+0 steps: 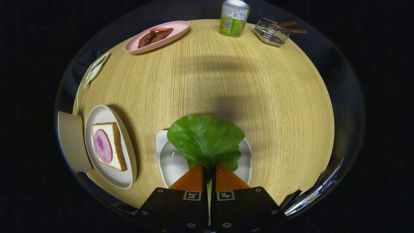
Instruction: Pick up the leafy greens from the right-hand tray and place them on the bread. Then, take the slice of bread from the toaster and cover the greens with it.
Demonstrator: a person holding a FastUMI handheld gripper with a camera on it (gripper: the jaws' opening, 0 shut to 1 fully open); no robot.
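Observation:
My gripper (209, 168) is shut on the stem end of a green leaf (205, 139), which fans out just ahead of the fingers. The leaf hangs over a white tray (168, 161) on the wooden table. To the left of the fingers a white plate (106, 115) carries a slice of bread (114, 139) topped with a pink round of ham (103, 145). Far beyond the fingers, at the table's back right, stands a wire toaster rack (271, 31) with bread (291, 27) in it.
A pink plate (181, 27) with dark meat strips (155, 36) lies at the back left. A green can (234, 17) stands at the back, left of the rack. A beige box (71, 140) sits left of the bread plate. Bare wooden table (226, 81) stretches ahead.

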